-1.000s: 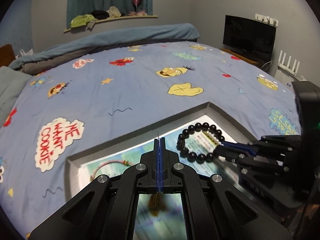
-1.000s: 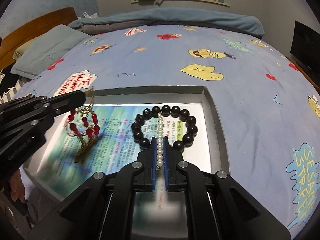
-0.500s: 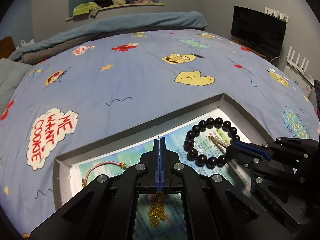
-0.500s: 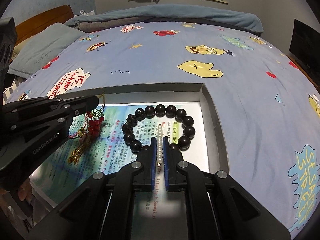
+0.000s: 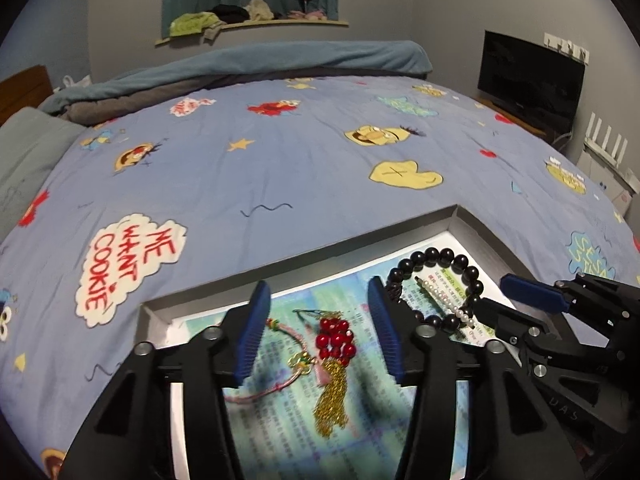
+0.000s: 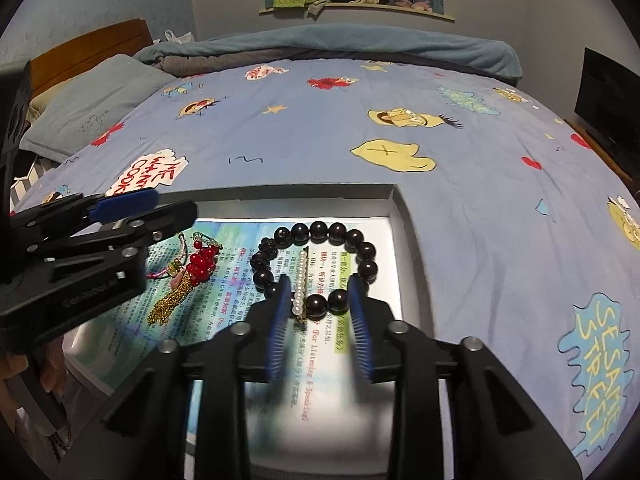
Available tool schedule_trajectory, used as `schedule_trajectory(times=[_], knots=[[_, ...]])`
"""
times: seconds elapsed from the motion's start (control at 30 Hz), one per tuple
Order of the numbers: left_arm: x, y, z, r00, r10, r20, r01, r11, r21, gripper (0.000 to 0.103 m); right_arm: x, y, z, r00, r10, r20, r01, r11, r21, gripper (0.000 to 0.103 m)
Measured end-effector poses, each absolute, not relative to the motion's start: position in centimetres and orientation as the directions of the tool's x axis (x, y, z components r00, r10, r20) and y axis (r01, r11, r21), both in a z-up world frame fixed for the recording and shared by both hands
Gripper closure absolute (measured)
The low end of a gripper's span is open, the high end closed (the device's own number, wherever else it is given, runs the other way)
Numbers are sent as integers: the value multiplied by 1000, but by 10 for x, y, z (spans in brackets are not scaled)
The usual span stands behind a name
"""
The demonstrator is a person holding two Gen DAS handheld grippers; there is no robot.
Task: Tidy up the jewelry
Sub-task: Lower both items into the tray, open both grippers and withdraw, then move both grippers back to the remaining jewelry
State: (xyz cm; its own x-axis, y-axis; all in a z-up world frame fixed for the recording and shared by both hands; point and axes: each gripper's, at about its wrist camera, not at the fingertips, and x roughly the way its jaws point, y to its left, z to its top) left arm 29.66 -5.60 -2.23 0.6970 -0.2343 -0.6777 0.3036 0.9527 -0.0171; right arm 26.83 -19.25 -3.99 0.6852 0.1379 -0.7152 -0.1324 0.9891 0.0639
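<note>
A shallow grey box [image 5: 460, 216] lined with printed paper lies on the bed. In it lie a red-bead charm with gold tassel on a pink cord [image 5: 332, 356], a black bead bracelet [image 5: 436, 258] and a pearl hair clip [image 5: 444, 302] inside the bracelet's ring. My left gripper [image 5: 320, 328] is open just above the charm, which lies loose between its fingers. My right gripper [image 6: 320, 312] is open over the pearl clip [image 6: 302, 280] and the bracelet [image 6: 320, 230]. The charm also shows in the right wrist view [image 6: 200, 264].
The box sits on a blue cartoon-print bedspread [image 5: 280, 168]. A pillow [image 6: 92, 104] and wooden headboard [image 6: 92, 44] are at the left, a folded blanket [image 5: 260, 68] at the far end, a TV [image 5: 532, 80] at the right.
Both grippers have opened. The left let go of the red charm, which now lies in the box. The right let go of the pearl clip, which rests inside the bracelet.
</note>
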Motion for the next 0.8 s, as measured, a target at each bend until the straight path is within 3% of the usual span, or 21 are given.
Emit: schedule_trajectory(times=[0.13, 0.47, 0.8], knots=[[283, -43, -16, 715, -228, -661, 268, 963, -42, 32, 257, -193, -33, 700, 127, -703, -126, 991, 53, 55], [238, -4, 9, 771, -219, -598, 206, 974, -91, 12, 221, -199, -13, 747, 93, -658, -98, 995, 30, 8], [177, 27, 29, 823, -191, -536, 191, 980, -57, 8, 175, -211, -13, 758, 50, -650, -63, 998, 3, 6]])
